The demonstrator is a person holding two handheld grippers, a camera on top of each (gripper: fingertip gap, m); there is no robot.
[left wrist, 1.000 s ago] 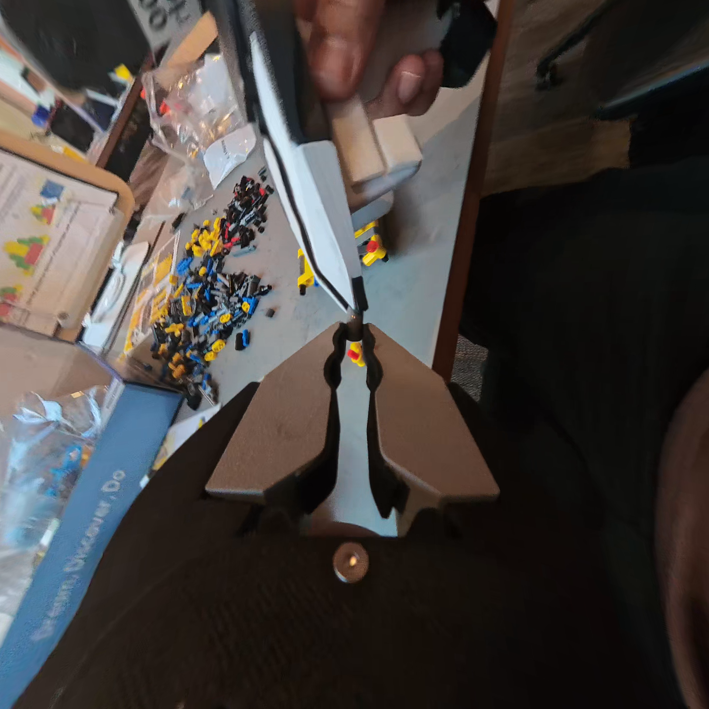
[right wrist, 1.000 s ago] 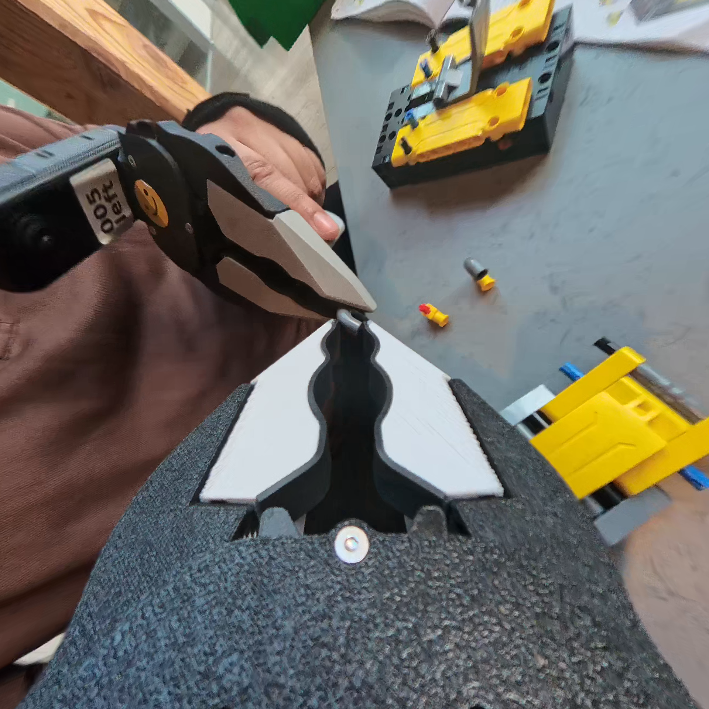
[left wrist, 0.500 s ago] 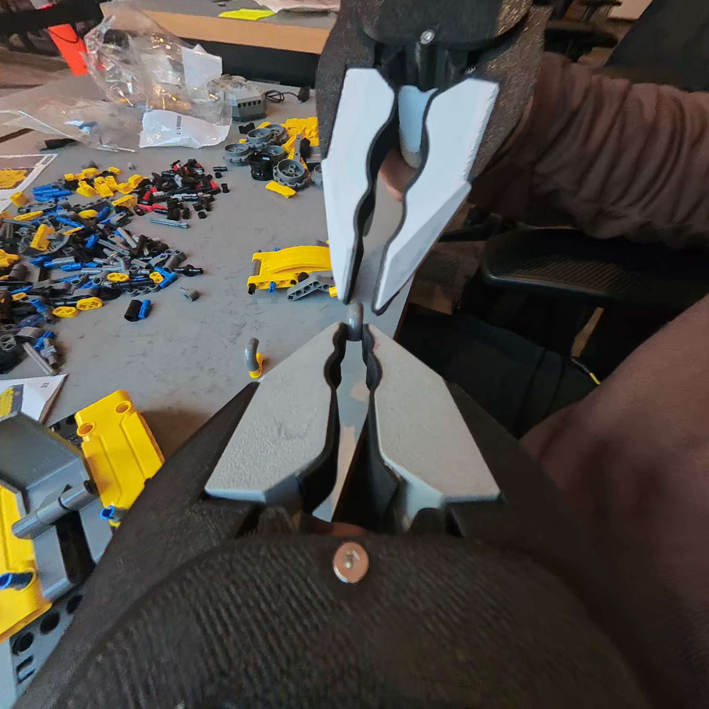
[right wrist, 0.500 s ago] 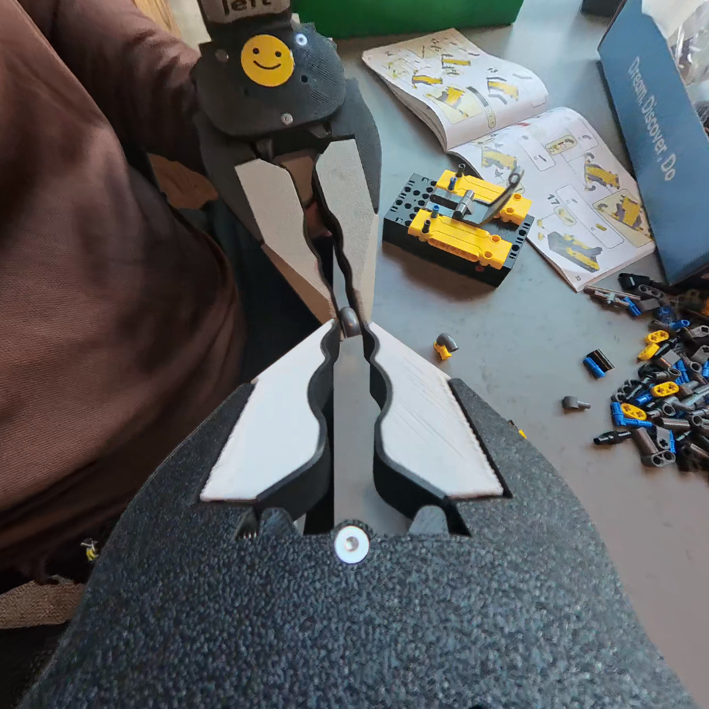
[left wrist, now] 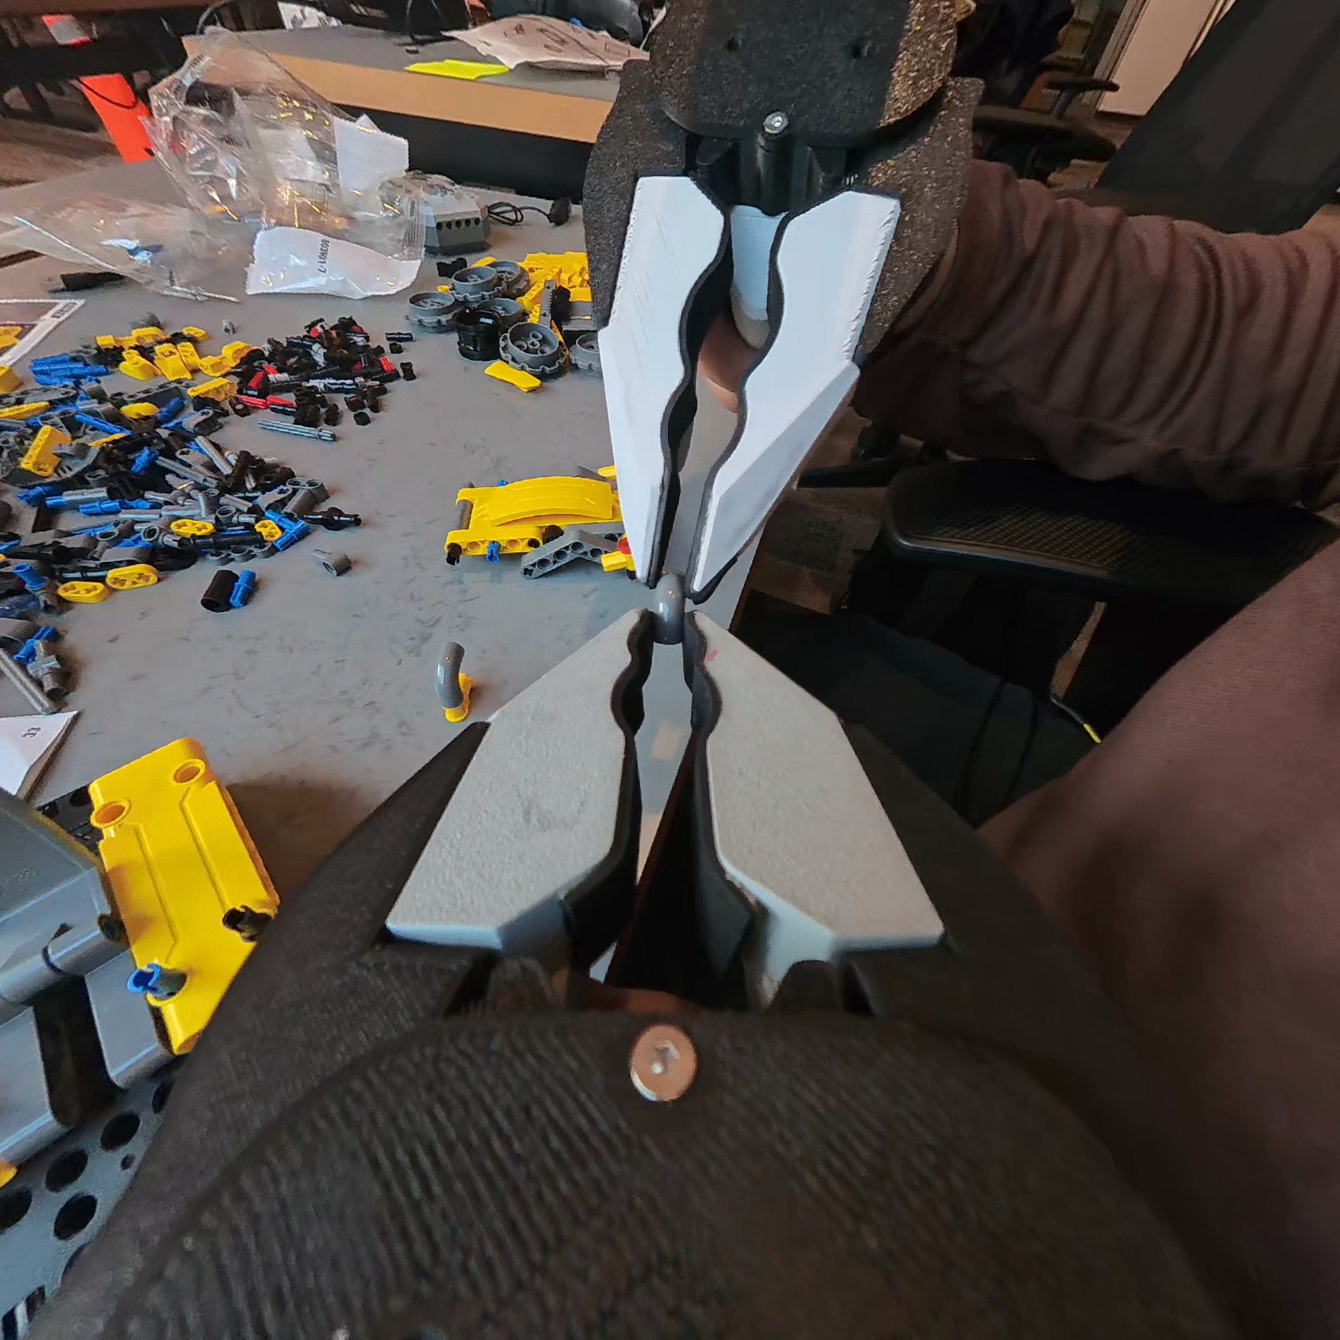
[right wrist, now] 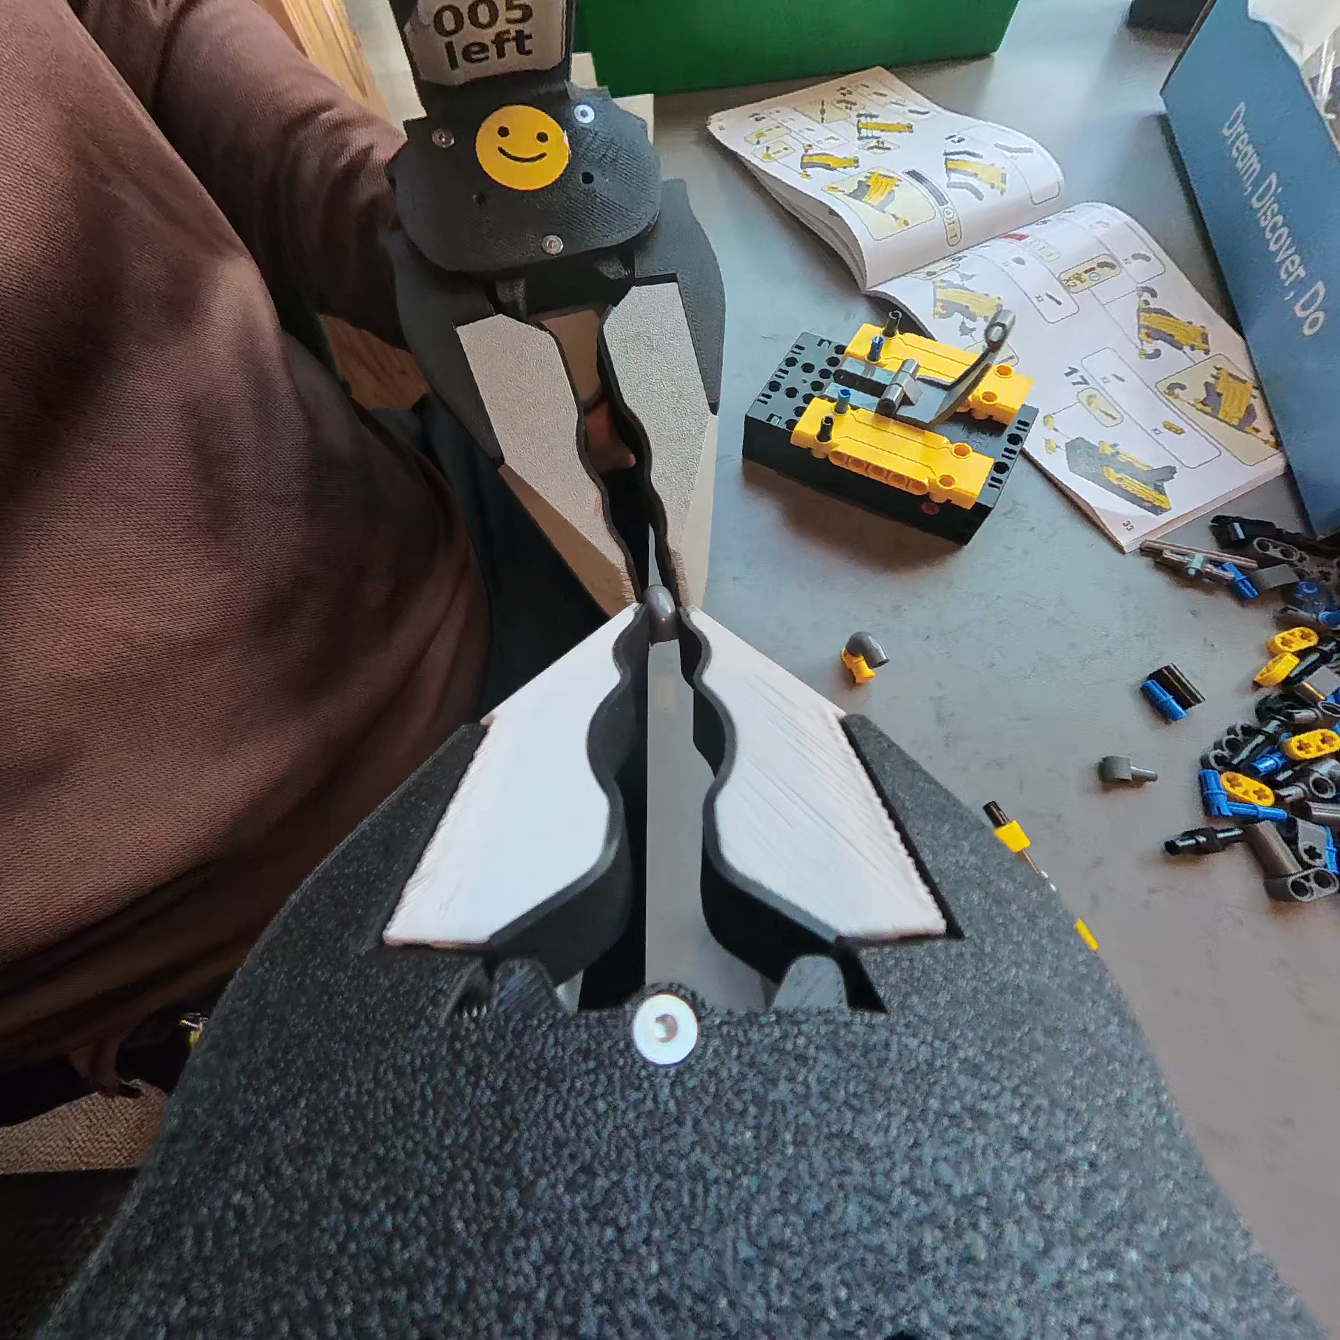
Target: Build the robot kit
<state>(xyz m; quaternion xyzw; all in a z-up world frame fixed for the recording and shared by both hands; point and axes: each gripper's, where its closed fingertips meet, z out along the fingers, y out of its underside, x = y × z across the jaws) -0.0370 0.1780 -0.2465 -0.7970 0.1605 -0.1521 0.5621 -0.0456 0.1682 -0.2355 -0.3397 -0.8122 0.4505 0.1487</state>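
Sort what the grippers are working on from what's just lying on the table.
In the grippers: left gripper and right gripper, both shut on one grey piece.

Lying about: parts pile, wheels, plastic bag, manual, yellow-black block, elbow piece, blue box.

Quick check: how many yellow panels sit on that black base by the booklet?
2. One yellow panel lies along the far side of the black base, the other along its near side, a grey bar between them. None looks hidden.
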